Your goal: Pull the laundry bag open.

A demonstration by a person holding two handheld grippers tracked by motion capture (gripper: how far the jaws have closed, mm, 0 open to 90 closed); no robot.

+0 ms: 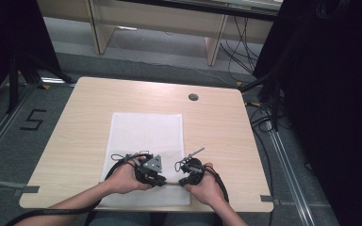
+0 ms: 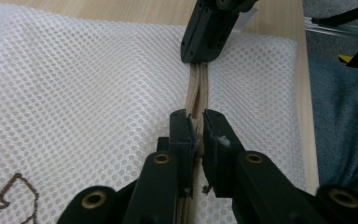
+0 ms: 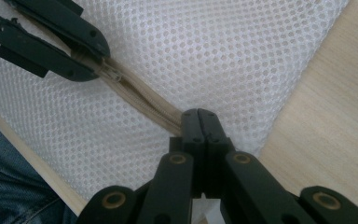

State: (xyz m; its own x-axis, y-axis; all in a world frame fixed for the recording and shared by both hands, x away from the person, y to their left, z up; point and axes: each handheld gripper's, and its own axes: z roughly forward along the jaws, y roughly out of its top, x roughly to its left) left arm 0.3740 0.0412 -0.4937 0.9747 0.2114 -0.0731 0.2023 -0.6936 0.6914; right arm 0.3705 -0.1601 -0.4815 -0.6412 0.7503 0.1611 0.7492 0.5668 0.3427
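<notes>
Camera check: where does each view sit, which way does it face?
High view: overhead, facing forward-down at the table; forearms, both hands.
Left gripper view: along the left gripper, pinching the zipper slider of the white mesh bag.
Right gripper view: along the right gripper, shut on the zipper tape.
Shared: bag, zipper, the opposite gripper.

— What's carrying everything on my screen?

— I see a light wooden table [image 1: 75,141] with rounded corners, standing on a grey floor [image 1: 9,141]. A small round grommet hole [image 1: 193,97] sits in the top toward its far right.

— And lying straight on it?

— I make out one thing: a white mesh bag [image 1: 146,132], flat, roughly in the middle, reaching to the near edge. From the gripper views I can see its honeycomb weave and a beige zipper [image 3: 144,100] running along it, plus a bit of brown stitching [image 2: 14,191] on the mesh.

— Bare wood around it?

— Yes, left, right and beyond the bag.
</notes>
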